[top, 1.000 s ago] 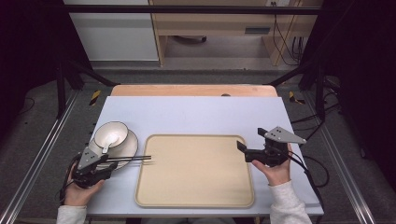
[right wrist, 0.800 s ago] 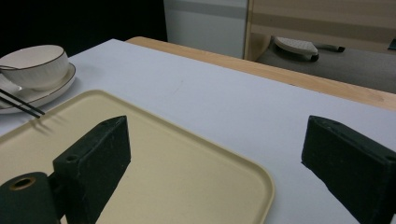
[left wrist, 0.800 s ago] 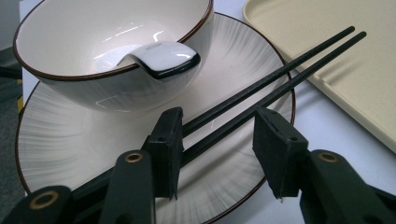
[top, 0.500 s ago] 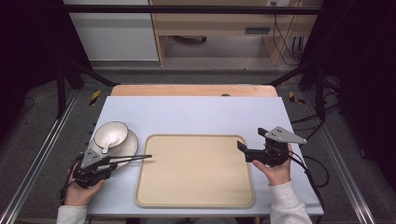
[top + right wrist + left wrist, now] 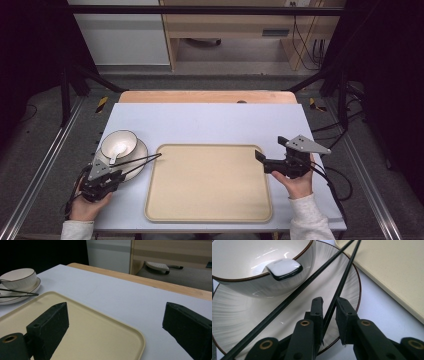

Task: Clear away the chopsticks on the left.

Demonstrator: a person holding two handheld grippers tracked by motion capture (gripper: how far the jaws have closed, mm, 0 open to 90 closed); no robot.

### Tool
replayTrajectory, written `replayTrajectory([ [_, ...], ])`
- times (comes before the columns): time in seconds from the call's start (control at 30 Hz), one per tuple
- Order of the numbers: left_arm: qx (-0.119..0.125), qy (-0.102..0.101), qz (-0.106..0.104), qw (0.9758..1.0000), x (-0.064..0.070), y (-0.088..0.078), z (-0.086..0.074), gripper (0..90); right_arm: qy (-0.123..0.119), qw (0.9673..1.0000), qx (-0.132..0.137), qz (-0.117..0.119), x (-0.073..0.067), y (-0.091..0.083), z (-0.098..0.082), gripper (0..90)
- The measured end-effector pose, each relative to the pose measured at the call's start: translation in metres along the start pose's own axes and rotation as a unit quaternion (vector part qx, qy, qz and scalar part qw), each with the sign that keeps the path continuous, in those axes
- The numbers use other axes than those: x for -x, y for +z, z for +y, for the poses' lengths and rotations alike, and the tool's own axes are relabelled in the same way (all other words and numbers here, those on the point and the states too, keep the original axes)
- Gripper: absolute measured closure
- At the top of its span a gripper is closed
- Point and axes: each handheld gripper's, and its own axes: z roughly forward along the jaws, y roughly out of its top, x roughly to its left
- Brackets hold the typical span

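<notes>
A white bowl with a spoon in it stands on a striped plate at the table's left. Two black chopsticks lie across the plate, pointing at the beige tray. My left gripper sits low over the plate's near rim. Its jaws have just been closing, and one chopstick runs between them with a small gap still showing on its right side. The other chopstick lies outside, to the left. My right gripper hovers open and holds nothing at the tray's right edge.
The tray lies in the middle of the light table top, with a wooden strip along the far edge. Black frame legs and cables stand on the floor on both sides. A person's hands hold both grippers from the near edge.
The left gripper's jaws have narrowed around one chopstick. The chopsticks' far ends have swung slightly toward the far side. The right gripper has kept still.
</notes>
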Motion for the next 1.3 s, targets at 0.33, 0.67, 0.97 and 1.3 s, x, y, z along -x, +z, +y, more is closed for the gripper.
replayTrajectory([
  [0.33,0.0,-0.01,0.0,1.0,0.0042,0.0017,0.003,83.1,-0.002,1.0,-0.003,0.0,0.0003,0.0016,-0.0006,6.6],
  [0.67,0.002,-0.032,-0.005,0.9995,0.0047,0.0037,0.0042,84.8,0.0,1.0,-0.002,0.001,0.0006,0.0002,0.0001,6.4],
  [0.97,-0.001,-0.046,-0.006,0.9989,0.0051,0.0088,0.0073,81.2,0.001,1.0,-0.003,0.002,0.0007,0.0004,0.0001,6.2],
  [1.3,0.004,-0.057,-0.011,0.9983,0.007,0.0081,0.0094,85.2,0.001,1.0,-0.003,0.002,0.001,-0.0006,0.0005,6.1],
])
